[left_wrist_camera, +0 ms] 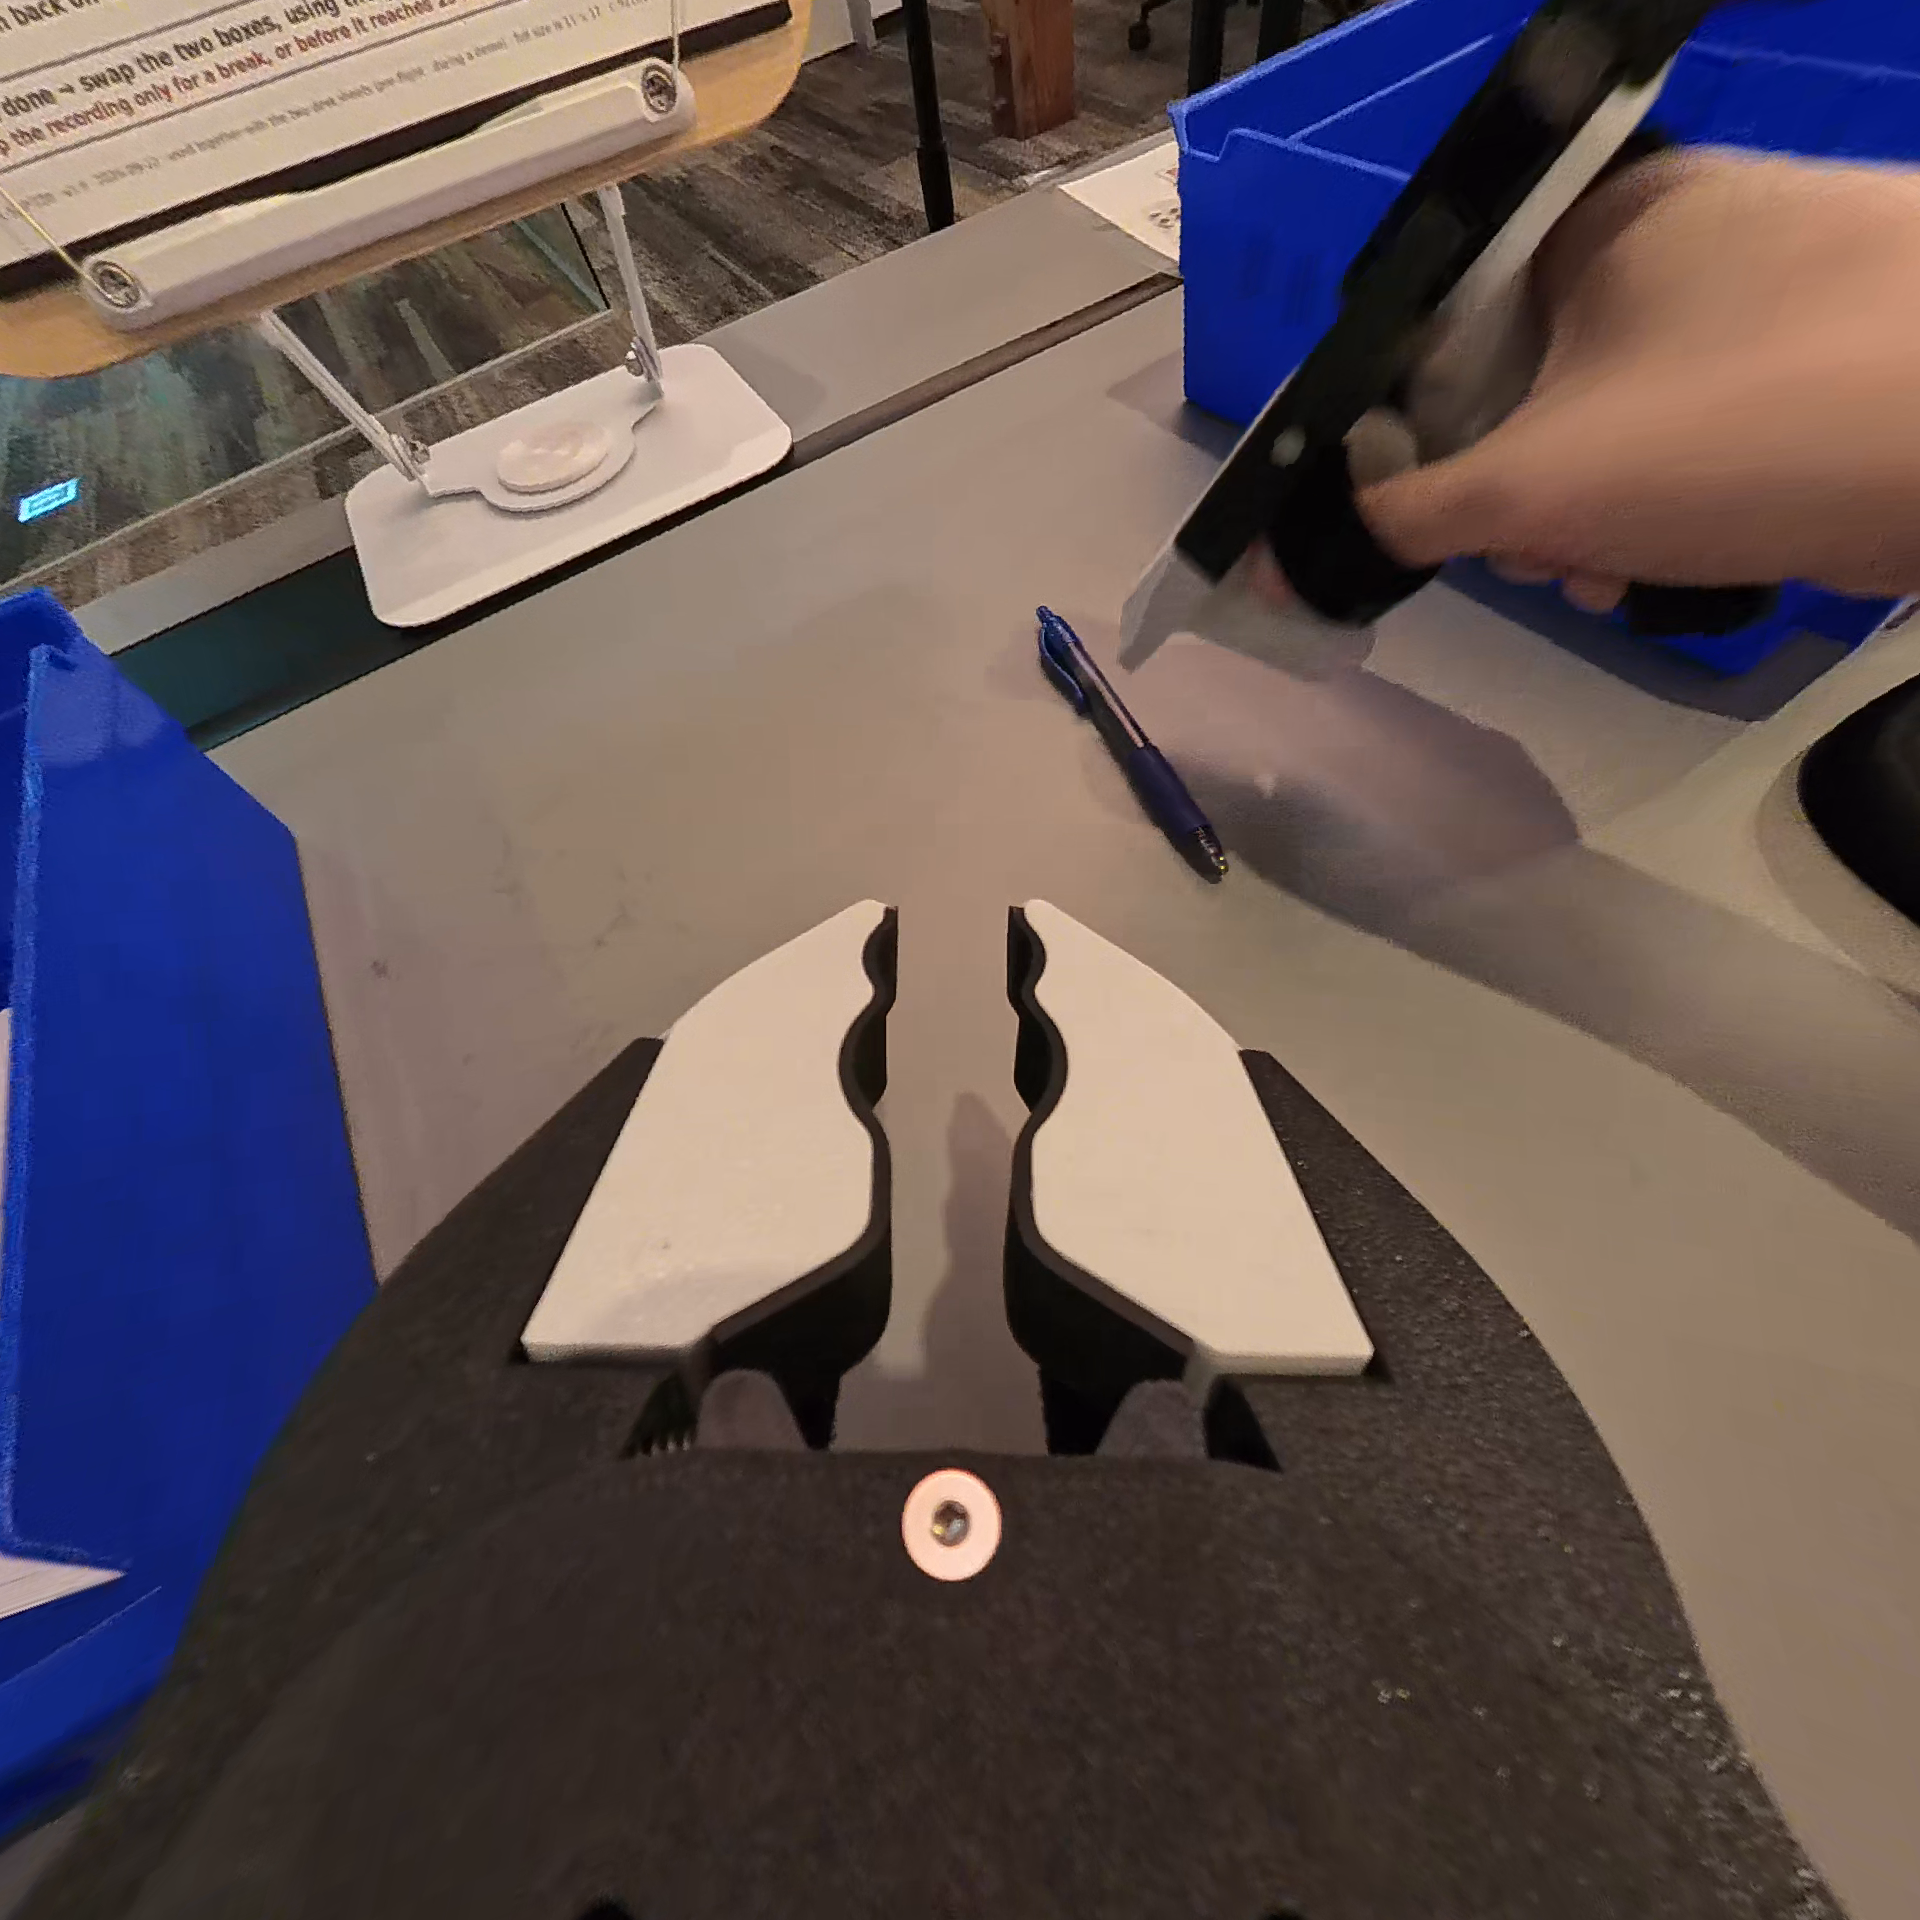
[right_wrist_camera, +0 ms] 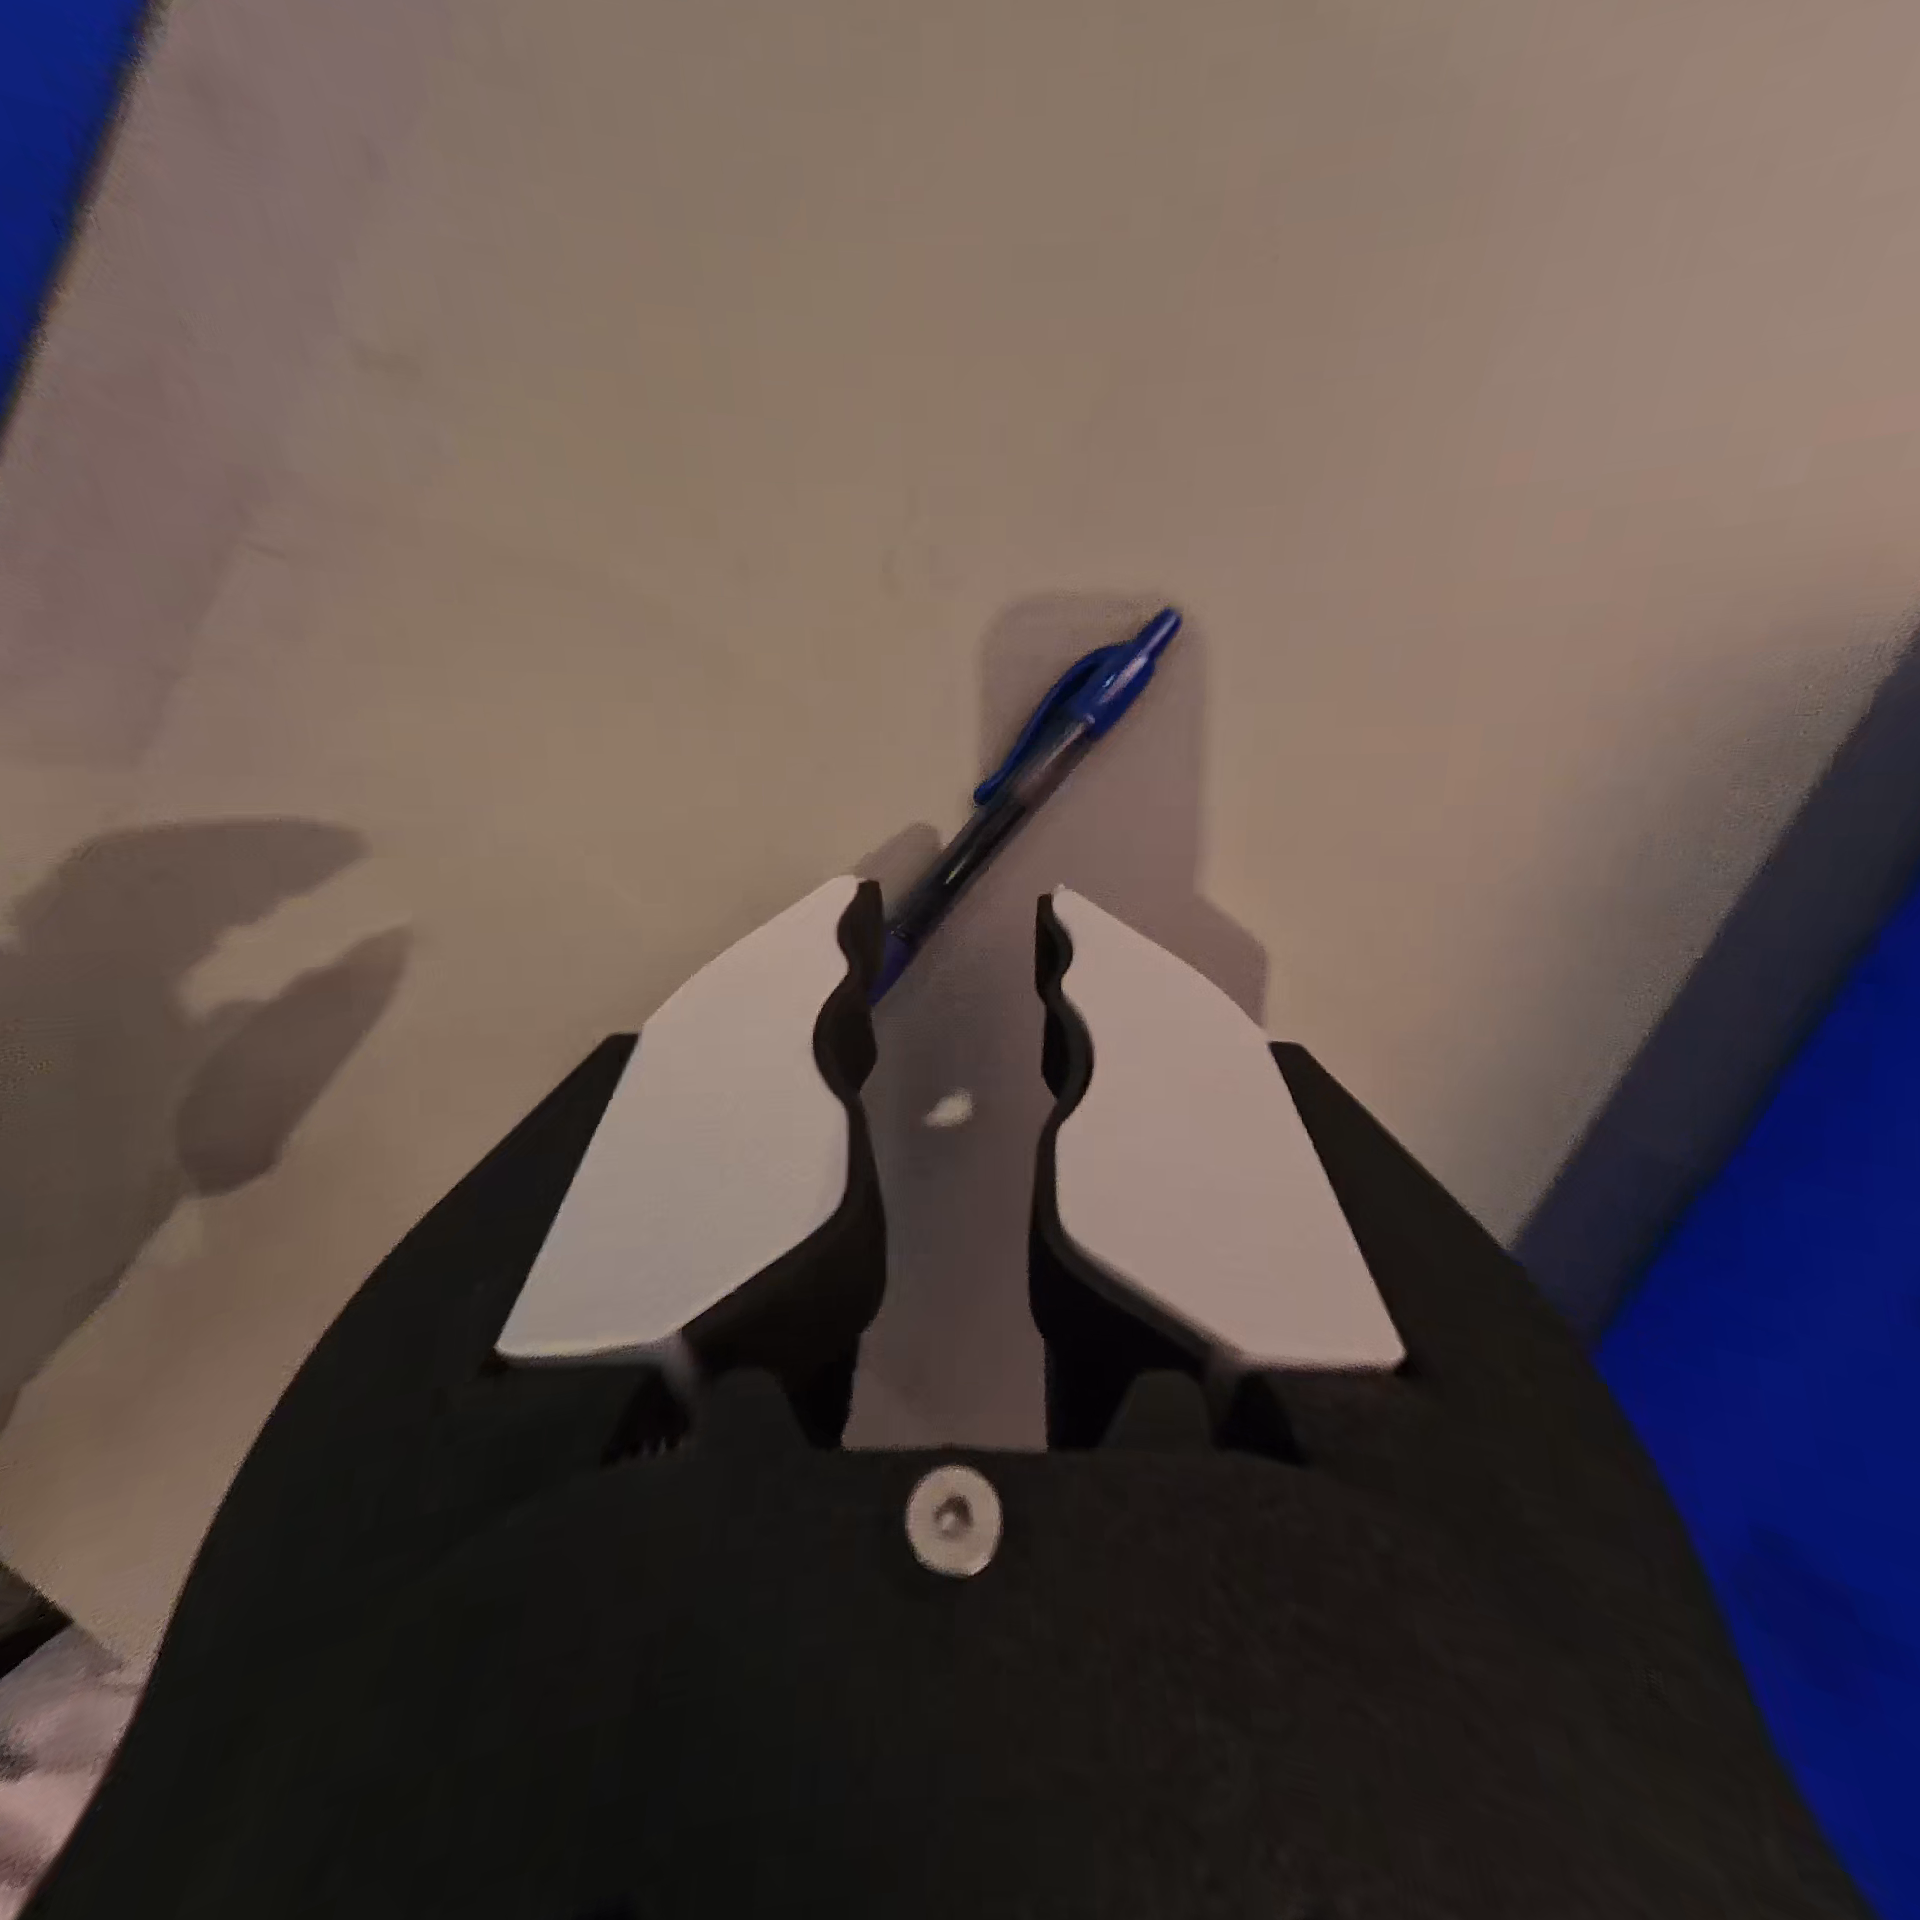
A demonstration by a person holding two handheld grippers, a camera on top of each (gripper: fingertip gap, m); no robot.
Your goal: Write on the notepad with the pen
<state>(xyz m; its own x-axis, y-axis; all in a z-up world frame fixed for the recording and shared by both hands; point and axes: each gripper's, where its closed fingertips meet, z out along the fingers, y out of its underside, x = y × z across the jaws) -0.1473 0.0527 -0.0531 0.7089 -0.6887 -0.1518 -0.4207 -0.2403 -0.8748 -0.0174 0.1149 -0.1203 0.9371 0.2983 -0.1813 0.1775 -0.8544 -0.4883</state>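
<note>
A blue pen (left_wrist_camera: 1127, 743) lies flat on the grey table (left_wrist_camera: 727, 779), to the right of my left gripper (left_wrist_camera: 951, 914). The left gripper is open and empty, low over the table. My right gripper (right_wrist_camera: 956, 899) is open and empty, pointing down over the pen (right_wrist_camera: 1049, 748). The pen's lower end passes behind the right gripper's left fingertip (right_wrist_camera: 842, 914). In the left wrist view the right gripper (left_wrist_camera: 1174, 613) is blurred, held by a hand (left_wrist_camera: 1662, 416) just right of the pen's clip end. No notepad shows in either view.
A blue bin (left_wrist_camera: 156, 1091) stands at the left and another blue bin (left_wrist_camera: 1299, 208) at the back right. A white stand (left_wrist_camera: 571, 468) holding a printed sheet sits at the back left. A white object with a dark hole (left_wrist_camera: 1860, 810) lies at the right edge. About 15 cm separates my left fingertips from my right.
</note>
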